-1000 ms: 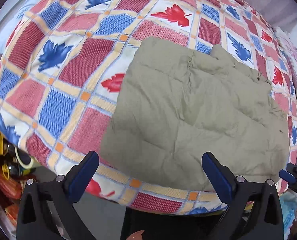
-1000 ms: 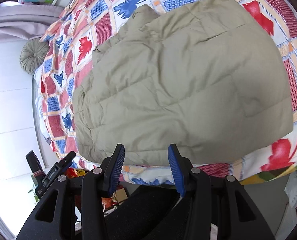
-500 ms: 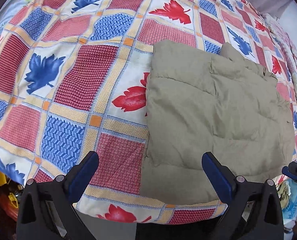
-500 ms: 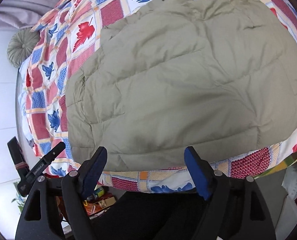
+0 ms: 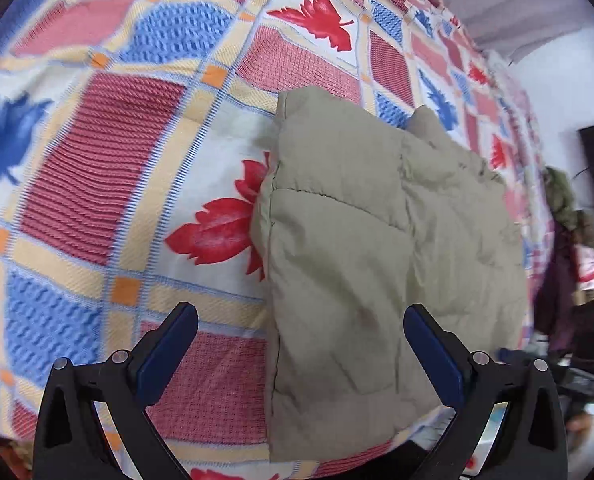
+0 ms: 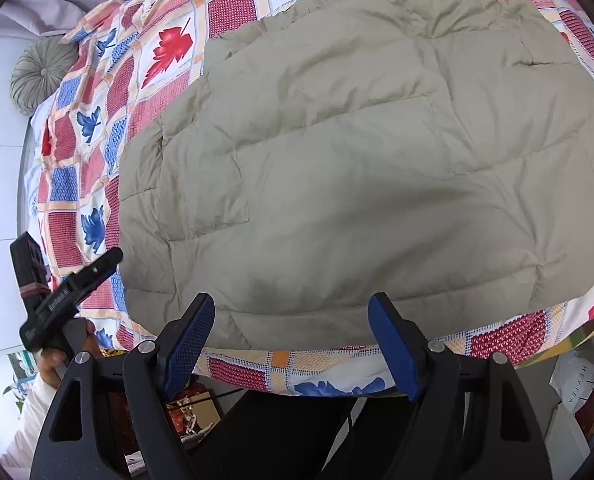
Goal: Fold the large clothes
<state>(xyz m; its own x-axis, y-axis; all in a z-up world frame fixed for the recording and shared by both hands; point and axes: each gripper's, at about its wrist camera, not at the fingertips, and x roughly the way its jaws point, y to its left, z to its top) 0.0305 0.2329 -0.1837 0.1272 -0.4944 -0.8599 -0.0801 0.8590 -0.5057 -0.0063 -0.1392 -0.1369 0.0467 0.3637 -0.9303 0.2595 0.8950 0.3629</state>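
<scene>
A khaki quilted jacket lies folded flat on a bed with a red, blue and cream leaf-patterned cover. In the left wrist view the jacket fills the right half, its left edge running down the middle. My left gripper hovers open over that near left edge, nothing between its blue pads. My right gripper stands open above the jacket's near hem, clear of the cloth. The left gripper also shows at the left of the right wrist view, held by a hand.
The bed's near edge runs just below the jacket's hem. A round grey cushion lies at the bed's far left. Clothes hang on a dark stand at the right. Boxes and clutter sit on the floor under the bed edge.
My right gripper has opened wide and come closer over the jacket's hem. The left gripper has dropped lower and swung so the jacket's left edge now lies between its fingers.
</scene>
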